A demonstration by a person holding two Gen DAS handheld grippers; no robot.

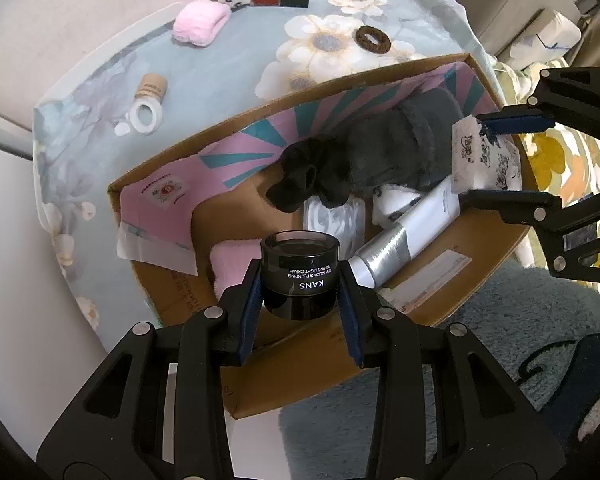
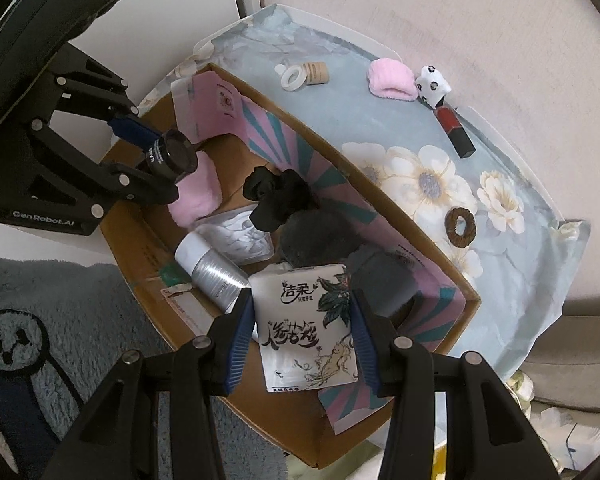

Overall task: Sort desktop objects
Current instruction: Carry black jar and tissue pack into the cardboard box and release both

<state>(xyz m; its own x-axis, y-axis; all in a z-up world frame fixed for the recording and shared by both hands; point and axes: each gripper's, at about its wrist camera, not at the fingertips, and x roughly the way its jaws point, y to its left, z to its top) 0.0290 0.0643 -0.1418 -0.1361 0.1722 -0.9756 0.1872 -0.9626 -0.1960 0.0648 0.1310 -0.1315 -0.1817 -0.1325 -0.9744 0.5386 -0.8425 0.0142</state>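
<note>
Black cream jar, white "KANS" lettering, glossy lid.

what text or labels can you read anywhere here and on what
"KANS" and "REVITALIZING PLUMPING FIRMING LIGHT CREAM": black cream jar in the left gripper.
"洁柔": tissue pack in the right gripper; its large brush-style characters are too stylised to read.
"GenRobot.AI": left gripper body, right wrist view.
Pink sheet, silver tube, shipping label: print too small.
</note>
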